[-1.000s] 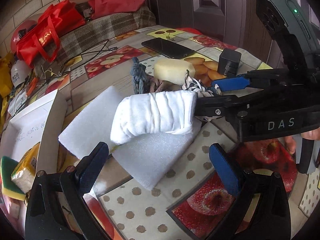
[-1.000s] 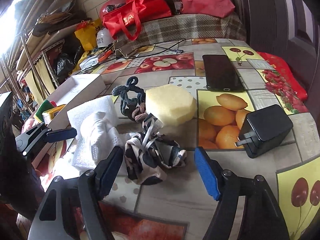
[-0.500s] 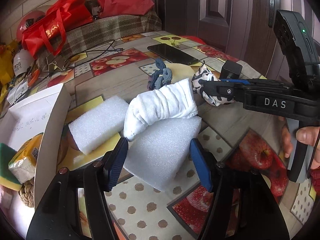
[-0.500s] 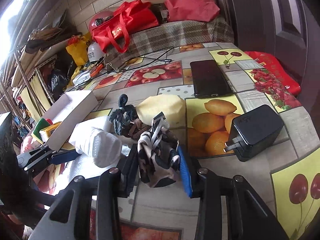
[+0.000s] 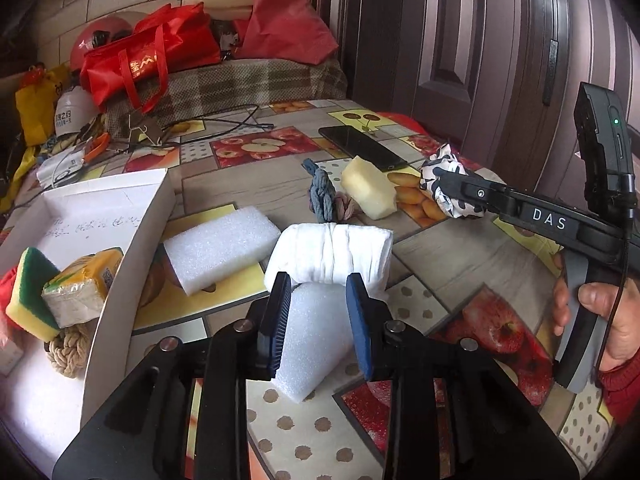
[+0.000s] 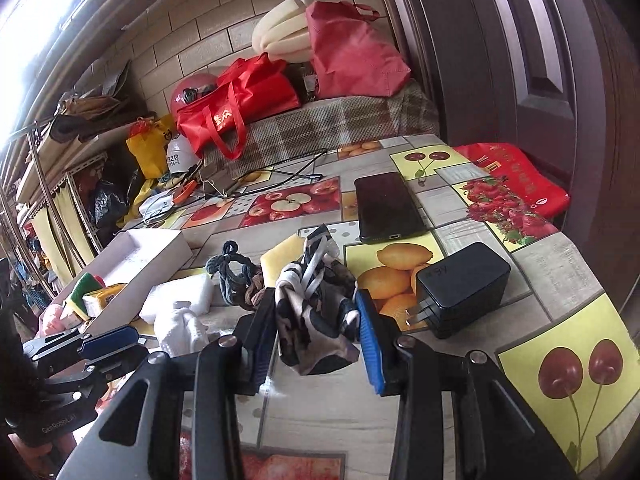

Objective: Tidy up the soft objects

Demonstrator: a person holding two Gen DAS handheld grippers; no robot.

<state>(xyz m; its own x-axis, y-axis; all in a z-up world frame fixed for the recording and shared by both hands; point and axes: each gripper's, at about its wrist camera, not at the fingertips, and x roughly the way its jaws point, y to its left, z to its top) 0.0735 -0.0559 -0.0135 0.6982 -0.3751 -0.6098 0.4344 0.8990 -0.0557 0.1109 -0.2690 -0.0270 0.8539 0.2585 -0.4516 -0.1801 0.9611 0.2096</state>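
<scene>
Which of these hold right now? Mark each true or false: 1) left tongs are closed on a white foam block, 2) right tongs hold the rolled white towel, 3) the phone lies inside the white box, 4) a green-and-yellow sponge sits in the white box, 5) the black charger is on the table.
1) True: the left tongs grip the white foam block.
2) False: the right tongs are closed on the black-and-white patterned cloth; the rolled white towel rests on the foam block.
3) False: the phone lies on the tablecloth.
4) True: the sponge sits in the white box.
5) True: the black charger is on the table.
</scene>
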